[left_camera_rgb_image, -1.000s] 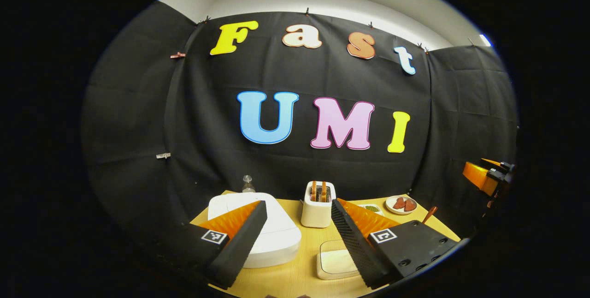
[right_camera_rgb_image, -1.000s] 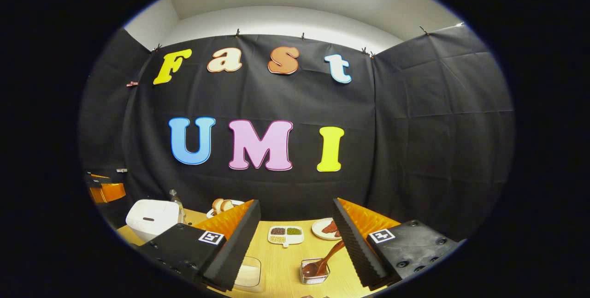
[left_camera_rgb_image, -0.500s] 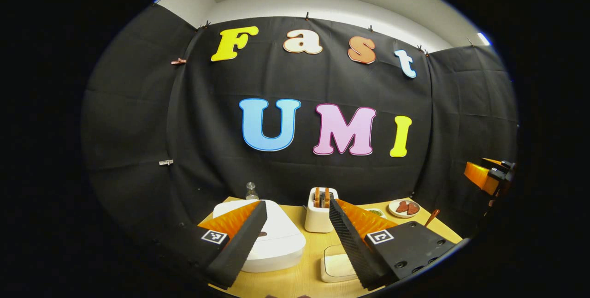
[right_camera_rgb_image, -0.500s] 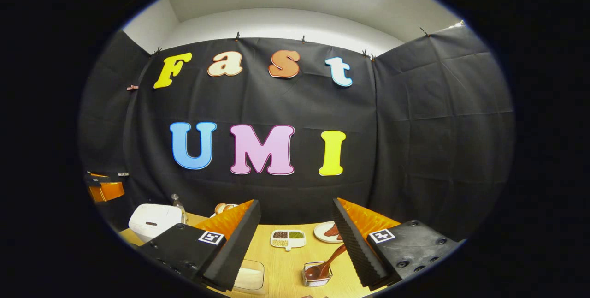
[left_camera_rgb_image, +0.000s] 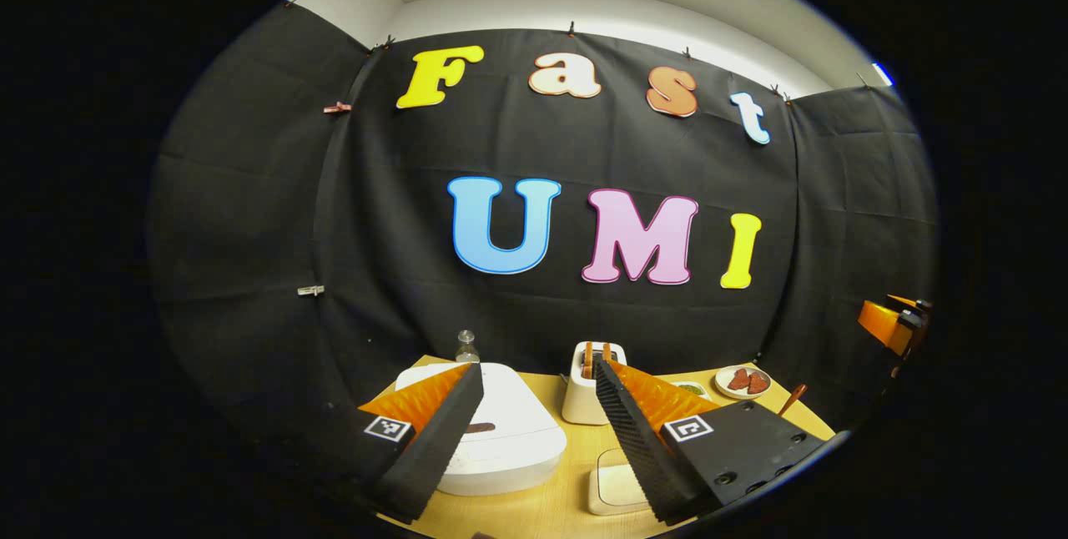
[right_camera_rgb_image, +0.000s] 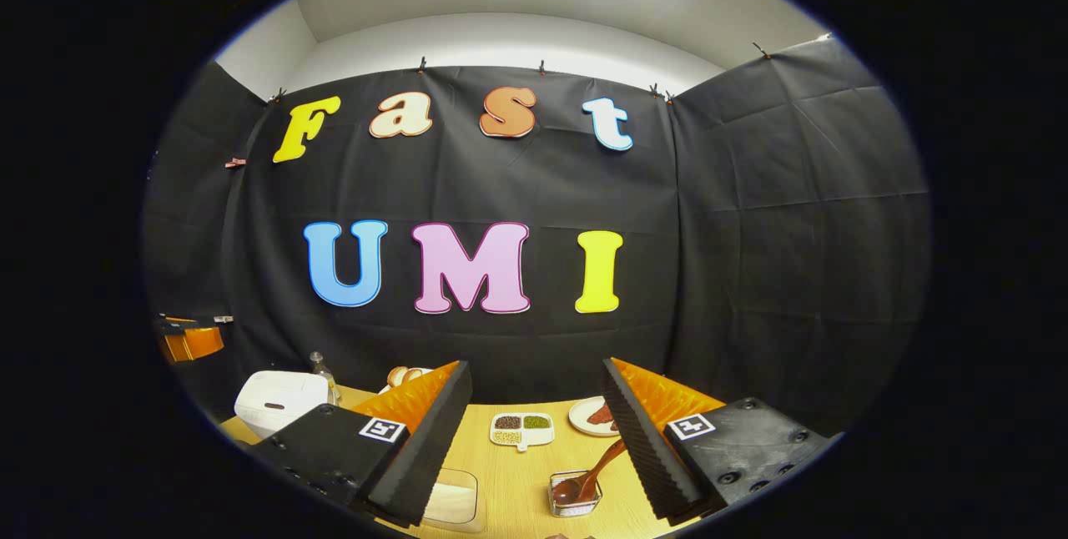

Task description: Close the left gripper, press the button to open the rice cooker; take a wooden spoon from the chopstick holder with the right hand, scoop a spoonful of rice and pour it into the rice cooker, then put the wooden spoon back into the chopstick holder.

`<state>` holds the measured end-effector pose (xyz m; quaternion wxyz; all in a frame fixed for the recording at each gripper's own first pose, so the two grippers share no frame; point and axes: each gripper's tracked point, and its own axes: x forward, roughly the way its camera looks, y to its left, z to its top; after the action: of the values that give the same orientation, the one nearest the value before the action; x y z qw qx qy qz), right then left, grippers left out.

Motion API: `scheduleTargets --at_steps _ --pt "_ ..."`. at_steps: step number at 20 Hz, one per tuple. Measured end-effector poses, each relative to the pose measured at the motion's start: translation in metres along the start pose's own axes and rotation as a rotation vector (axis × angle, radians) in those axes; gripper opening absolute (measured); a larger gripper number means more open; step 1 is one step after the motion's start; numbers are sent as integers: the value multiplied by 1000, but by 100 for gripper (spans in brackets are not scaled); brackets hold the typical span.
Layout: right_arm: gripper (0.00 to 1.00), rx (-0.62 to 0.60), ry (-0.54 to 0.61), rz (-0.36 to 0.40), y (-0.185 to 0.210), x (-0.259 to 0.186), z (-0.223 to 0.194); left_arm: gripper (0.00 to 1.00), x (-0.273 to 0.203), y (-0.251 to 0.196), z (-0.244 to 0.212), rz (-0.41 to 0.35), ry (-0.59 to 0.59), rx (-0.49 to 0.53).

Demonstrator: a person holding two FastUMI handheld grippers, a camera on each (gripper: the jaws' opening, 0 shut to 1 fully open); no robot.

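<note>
In the left gripper view, the rice cooker (left_camera_rgb_image: 501, 439) sat at the lower centre of the frame, a white, smooth, rounded box with its lid down and a small dark oval button (left_camera_rgb_image: 478, 428) on top. The left hand-held gripper (left_camera_rgb_image: 534, 439) hung above it with its two fingers spread wide apart, holding nothing and touching nothing; the inner pads (left_camera_rgb_image: 622, 430) were ribbed. Between the fingers lay the pale wooden surface (left_camera_rgb_image: 555, 506). A white toaster (left_camera_rgb_image: 586, 385) with two slices in its slots stood behind, just right of the cooker, and a small glass bottle (left_camera_rgb_image: 466, 346) stood behind the cooker's far edge. A shallow white container (left_camera_rgb_image: 613, 485) lay at the lower centre, partly under the right finger. Further right were a small plate (left_camera_rgb_image: 743, 381) of reddish pieces and the slanted handle of the wooden spoon (left_camera_rgb_image: 792, 400). The other gripper showed at the right edge.

In the right gripper view, the right hand-held gripper (right_camera_rgb_image: 534, 430) was likewise wide apart and empty (nothing between the ribbed pads). The wooden spoon (right_camera_rgb_image: 588, 476), dark brown and glossy, leaned bowl-down in the chopstick holder (right_camera_rgb_image: 574, 496), a small clear square box at the lower centre, near the right finger. A white divided dish (right_camera_rgb_image: 521, 429) of grains lay behind it, and the rice cooker (right_camera_rgb_image: 279, 400) stood at the lower left.
</note>
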<state>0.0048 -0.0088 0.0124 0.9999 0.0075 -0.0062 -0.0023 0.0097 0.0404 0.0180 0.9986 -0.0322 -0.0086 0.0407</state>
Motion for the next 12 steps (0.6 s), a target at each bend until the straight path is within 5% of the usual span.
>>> scheduleTargets --at_steps 3,12 --pt "98 3 12 -7 -4 -3 -5 90 10 17 -2 28 33 -56" --pt "98 18 49 -72 -31 -23 -17 21 58 69 -19 75 156 -127"
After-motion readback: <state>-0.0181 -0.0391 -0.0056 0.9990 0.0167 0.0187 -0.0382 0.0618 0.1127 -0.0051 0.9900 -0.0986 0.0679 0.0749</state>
